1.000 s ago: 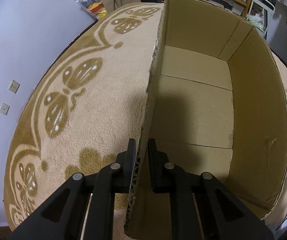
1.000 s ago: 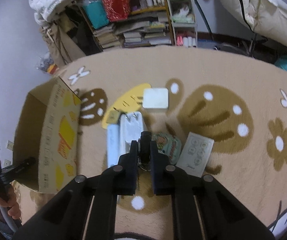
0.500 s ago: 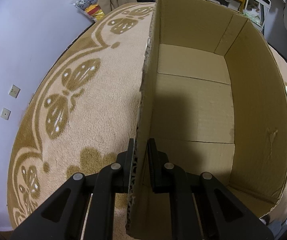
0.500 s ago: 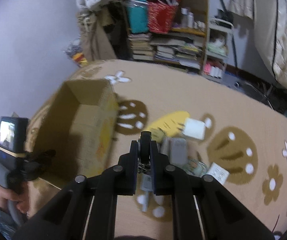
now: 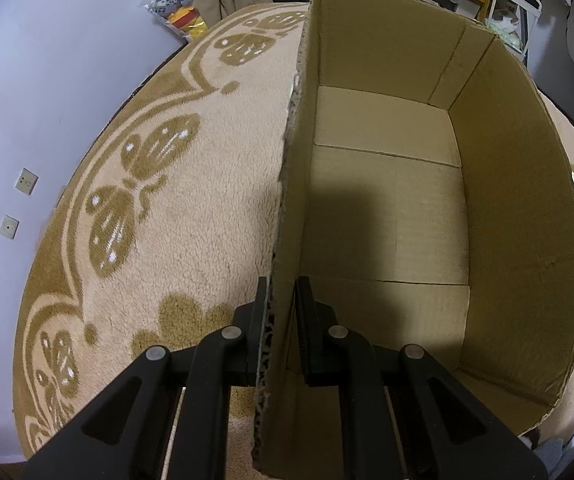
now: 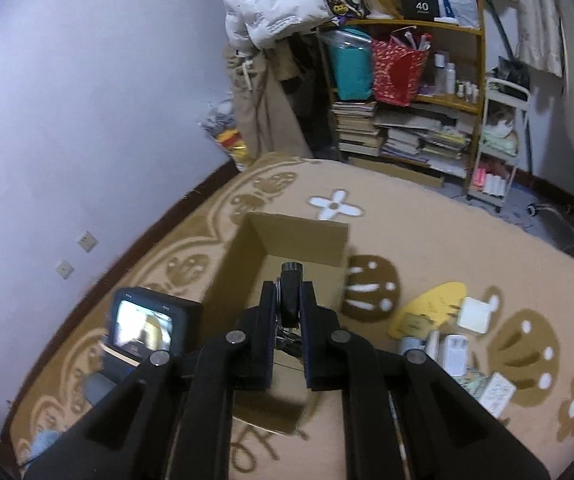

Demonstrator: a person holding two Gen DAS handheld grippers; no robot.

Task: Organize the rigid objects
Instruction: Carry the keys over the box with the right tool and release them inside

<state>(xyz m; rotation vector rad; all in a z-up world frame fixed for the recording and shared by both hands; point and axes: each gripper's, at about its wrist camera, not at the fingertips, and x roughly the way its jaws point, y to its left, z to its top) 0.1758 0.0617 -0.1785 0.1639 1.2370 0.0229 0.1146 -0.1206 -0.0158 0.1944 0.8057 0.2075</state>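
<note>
An open cardboard box [image 5: 507, 240] stands on the beige rug, with nothing inside. My left gripper [image 5: 283, 292] is shut on the box's near left wall [image 5: 299, 160], one finger outside and one inside. In the right wrist view my right gripper [image 6: 289, 300] is shut on a small black cylindrical object [image 6: 290, 276] with a metal ring hanging under it. It hangs in the air over the same box [image 6: 299, 236]. The left gripper's body with its screen [image 6: 147, 328] shows at the lower left.
Several items lie on the rug to the right of the box: a white square pad [image 6: 475, 314], a white plug [image 6: 455, 350], a small printed carton [image 6: 497, 394]. A crowded bookshelf [image 6: 403, 132] and a white trolley [image 6: 499, 140] stand at the back. The purple wall [image 5: 27, 100] runs along the left.
My right gripper has risen and swung left with the black object, from above the pile of items to above the box. The left gripper keeps its hold on the box wall.
</note>
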